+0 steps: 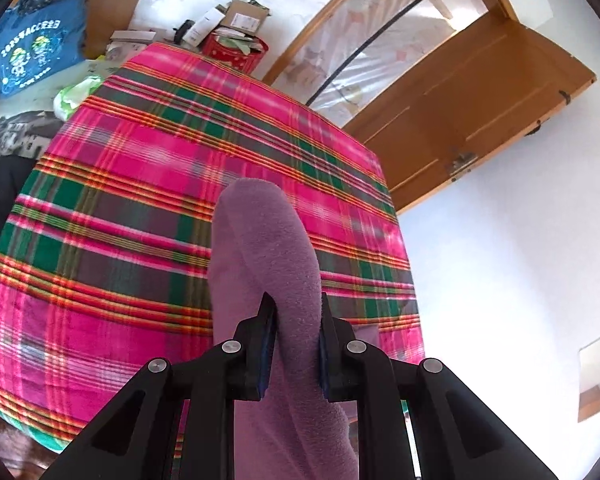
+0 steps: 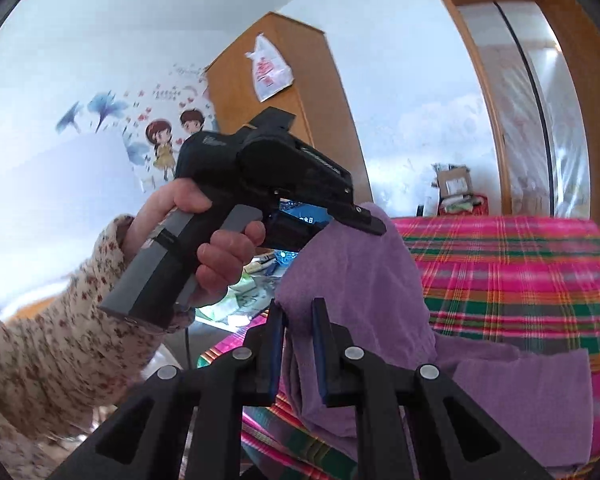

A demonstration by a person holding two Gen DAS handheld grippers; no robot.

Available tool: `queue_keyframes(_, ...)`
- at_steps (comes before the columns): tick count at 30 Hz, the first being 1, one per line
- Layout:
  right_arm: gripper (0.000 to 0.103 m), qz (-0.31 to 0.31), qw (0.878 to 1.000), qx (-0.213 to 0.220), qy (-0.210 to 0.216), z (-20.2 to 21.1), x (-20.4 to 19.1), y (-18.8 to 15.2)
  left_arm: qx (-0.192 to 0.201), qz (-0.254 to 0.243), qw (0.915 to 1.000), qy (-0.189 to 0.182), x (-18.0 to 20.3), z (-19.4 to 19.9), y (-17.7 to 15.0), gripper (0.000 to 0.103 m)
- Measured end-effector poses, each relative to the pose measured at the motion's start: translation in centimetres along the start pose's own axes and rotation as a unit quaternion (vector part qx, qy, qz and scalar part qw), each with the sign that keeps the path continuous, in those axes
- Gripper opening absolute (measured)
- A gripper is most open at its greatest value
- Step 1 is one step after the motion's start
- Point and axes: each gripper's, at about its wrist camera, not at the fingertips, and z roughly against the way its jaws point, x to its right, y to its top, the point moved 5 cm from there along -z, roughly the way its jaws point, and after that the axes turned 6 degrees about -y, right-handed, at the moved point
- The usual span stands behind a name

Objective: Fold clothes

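At far left of the right wrist view, a person's hand (image 2: 220,256) in a floral knit sleeve (image 2: 60,360) holds the left gripper (image 1: 298,344), its jaws nearly closed, pinching the fuzzy purple garment (image 1: 268,248). The right gripper (image 2: 300,344) likewise clamps a fold of it. The garment hangs between both, above the pink-and-green plaid bedspread (image 2: 520,272), its lower part trailing on it at right.

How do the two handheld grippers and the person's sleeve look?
Both grippers, left gripper and right gripper, are black with blue pads and silver round pivot pins. The left one's pistol-shaped body has a grey handle. The sleeve is cream knit with small reddish-brown flowers.
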Motion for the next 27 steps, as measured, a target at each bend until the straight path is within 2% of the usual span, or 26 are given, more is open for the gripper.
queue_keyframes(3,0.014,-0.027,1.000,0.004,0.005,0.9,1.6,0.5,-0.007,-0.009,0.9999,-0.004,1.3,-0.9,0.1,0.017)
queue_keyframes(12,0.014,-0.059,0.998,0.025,-0.025,3.6,5.0,1.4,-0.040,-0.042,0.9983,-0.011,5.4,-4.1,-0.2,0.017)
queue_keyframes(27,0.013,-0.103,0.990,0.043,-0.091,7.3,10.2,1.0,-0.088,-0.075,0.9933,-0.012,9.7,-9.4,-1.4,0.019)
